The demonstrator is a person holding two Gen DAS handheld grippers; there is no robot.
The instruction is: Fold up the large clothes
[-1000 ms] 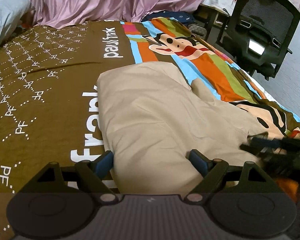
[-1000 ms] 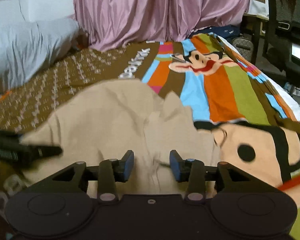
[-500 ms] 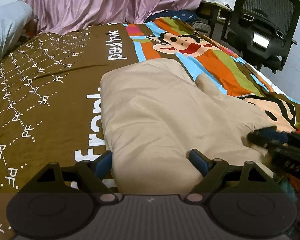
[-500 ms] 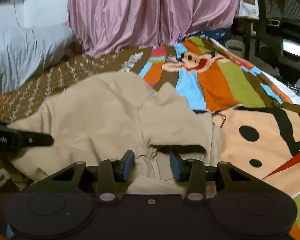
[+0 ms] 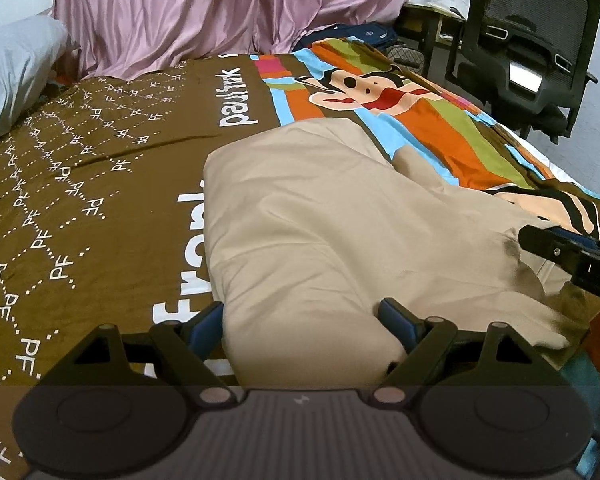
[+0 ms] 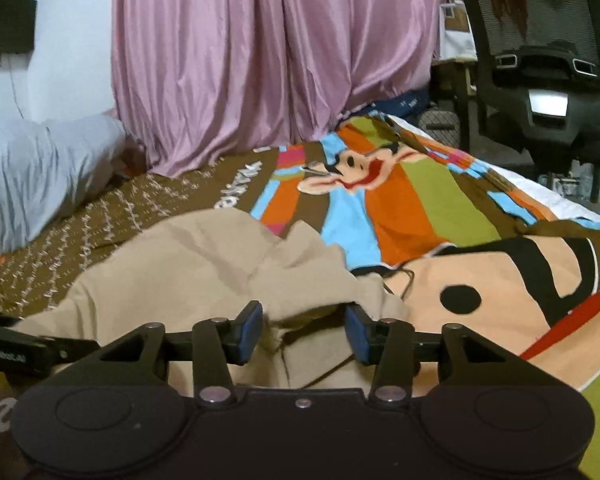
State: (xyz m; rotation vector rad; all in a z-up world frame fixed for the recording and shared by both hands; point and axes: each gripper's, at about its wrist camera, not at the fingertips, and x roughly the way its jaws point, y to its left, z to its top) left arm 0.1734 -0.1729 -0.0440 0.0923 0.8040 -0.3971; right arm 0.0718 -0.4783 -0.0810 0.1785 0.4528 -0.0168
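Observation:
A beige garment [image 5: 320, 216] lies folded on the bed, its rumpled right side [image 6: 204, 276] showing in the right wrist view. My left gripper [image 5: 302, 318] stands wide open astride the garment's near folded edge, and the cloth fills the gap between its blue pads. My right gripper [image 6: 303, 332] sits at the garment's near right corner. Its jaws are opening, with loose cloth between them and a gap at each pad. One black finger of the right gripper [image 5: 560, 252] shows at the right of the left wrist view. The left gripper [image 6: 20, 348] shows at the far left of the right wrist view.
The bed cover [image 5: 100, 200] is brown on the left with a colourful cartoon print [image 6: 400, 208] on the right. A grey pillow [image 6: 32, 176] lies at the far left, pink curtains [image 6: 268, 60] hang behind, and a black office chair [image 5: 528, 40] stands off the bed's right side.
The right gripper's jaws have spread wider and it has sunk closer to the garment's corner. The left gripper has stayed put, still astride the folded edge.

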